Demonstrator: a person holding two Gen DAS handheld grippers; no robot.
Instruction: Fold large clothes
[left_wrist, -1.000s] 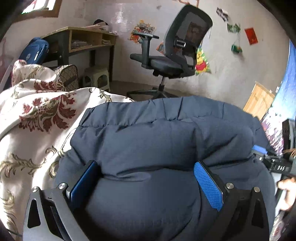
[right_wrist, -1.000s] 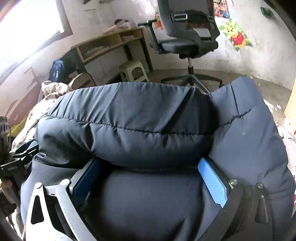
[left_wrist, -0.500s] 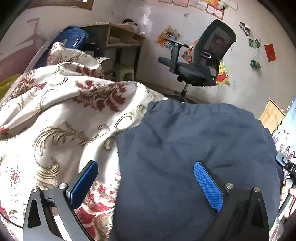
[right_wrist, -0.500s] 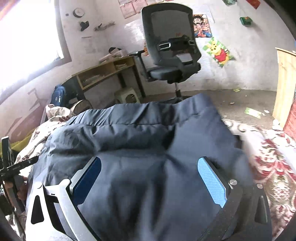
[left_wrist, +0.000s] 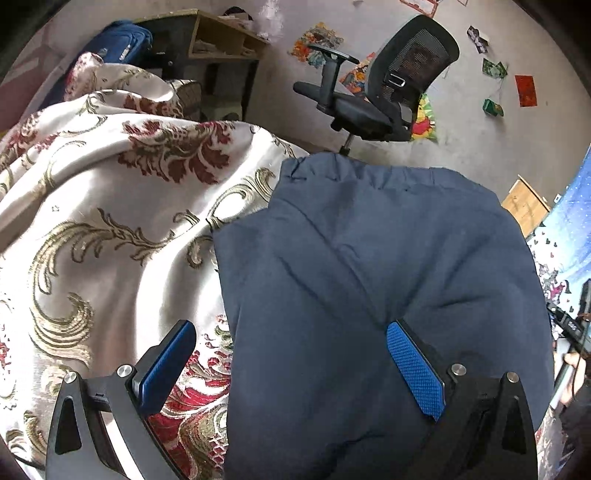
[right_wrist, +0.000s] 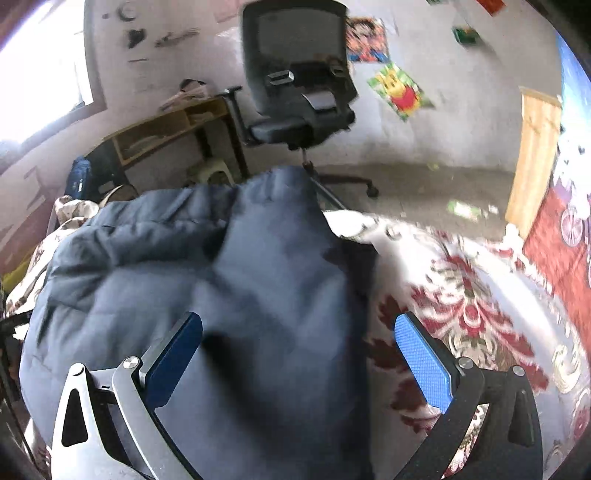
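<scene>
Now both tools hang released, jaws spread wide, above the navy jacket (left_wrist: 369, 280) lying on the flowered bedspread (left_wrist: 110, 229), its edge running between the fingers of the left tool (left_wrist: 291, 362) and the right tool (right_wrist: 299, 354).

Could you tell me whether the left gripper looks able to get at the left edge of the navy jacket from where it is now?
Probably yes. The left gripper is open, and the navy jacket has its left edge running up between the fingers. Only the floral bedspread lies beside that edge, with nothing over it.
</scene>
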